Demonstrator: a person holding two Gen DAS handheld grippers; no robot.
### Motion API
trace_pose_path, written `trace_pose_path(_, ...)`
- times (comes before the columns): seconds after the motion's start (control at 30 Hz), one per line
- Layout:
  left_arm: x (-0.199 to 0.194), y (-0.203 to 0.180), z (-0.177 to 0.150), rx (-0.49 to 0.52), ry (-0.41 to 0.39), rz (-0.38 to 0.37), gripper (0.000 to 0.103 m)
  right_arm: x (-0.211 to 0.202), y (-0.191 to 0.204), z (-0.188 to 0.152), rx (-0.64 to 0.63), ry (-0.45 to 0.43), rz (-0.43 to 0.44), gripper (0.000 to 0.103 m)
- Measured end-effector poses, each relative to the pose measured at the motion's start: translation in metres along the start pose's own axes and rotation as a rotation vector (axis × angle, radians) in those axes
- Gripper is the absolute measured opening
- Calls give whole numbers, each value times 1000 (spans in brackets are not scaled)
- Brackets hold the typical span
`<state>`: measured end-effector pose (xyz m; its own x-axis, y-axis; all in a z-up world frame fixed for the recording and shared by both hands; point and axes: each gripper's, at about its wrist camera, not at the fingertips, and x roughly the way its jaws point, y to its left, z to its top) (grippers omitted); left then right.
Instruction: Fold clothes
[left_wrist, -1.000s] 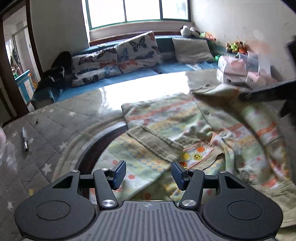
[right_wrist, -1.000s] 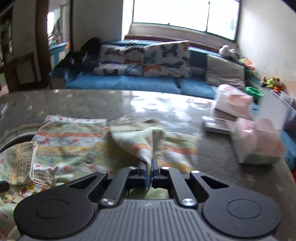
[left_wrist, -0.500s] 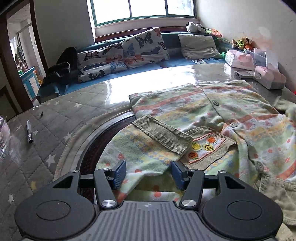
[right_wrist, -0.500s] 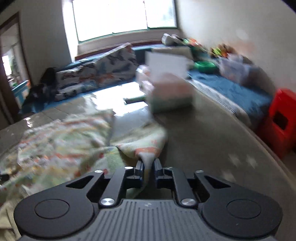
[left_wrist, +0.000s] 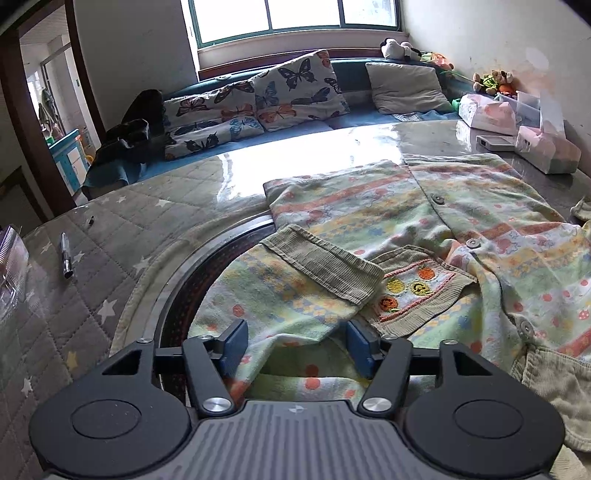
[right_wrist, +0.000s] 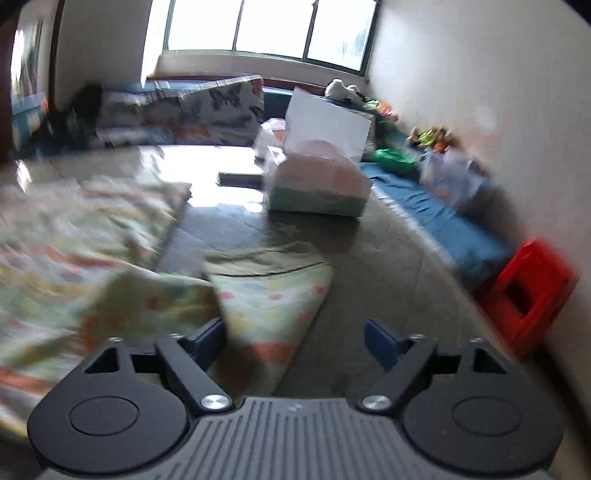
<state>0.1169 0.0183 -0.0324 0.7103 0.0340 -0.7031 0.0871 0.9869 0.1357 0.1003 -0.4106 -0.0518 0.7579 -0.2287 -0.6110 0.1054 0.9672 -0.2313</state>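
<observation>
A pastel patterned baby jacket (left_wrist: 424, 206) with olive corduroy cuffs and buttons lies spread on the table (left_wrist: 314, 155). Its left sleeve (left_wrist: 280, 295) is folded over the body, cuff up. My left gripper (left_wrist: 295, 345) sits low over that sleeve; its jaws are opening, with the fabric lying between the blue pads (left_wrist: 232, 343) and not pinched. In the blurred right wrist view the other sleeve (right_wrist: 269, 295) lies stretched out on the table. My right gripper (right_wrist: 295, 339) is opening wide over it, the cloth loose near the left pad (right_wrist: 207, 339).
Pink tissue boxes (left_wrist: 546, 147) (right_wrist: 317, 184) and a flat device (left_wrist: 495, 142) stand at the table's right side. A pen (left_wrist: 66, 254) lies far left. A dark round inset (left_wrist: 192, 280) shows under the jacket. A red stool (right_wrist: 528, 291) stands past the right edge. A cushioned bench (left_wrist: 258, 103) runs behind.
My right gripper swung right with the sleeve pinched, then spread its jaws and let the sleeve drop on the table. The left gripper stayed put, with its jaws slightly wider.
</observation>
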Motion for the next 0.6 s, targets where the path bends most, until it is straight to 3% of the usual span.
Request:
trace_pose_path(0.1,1,-2,-1,10,0,4,71,7,-5,4,2,-22,-25,90)
trace_pose_path(0.33,3,0,-3,4,-2,19,80,-8,-69,1,201,-66,-84,94)
trace_pose_path(0.6,3,3,-4,-8,-3,34,87,-19,-128,-33,393,-3,-165,95)
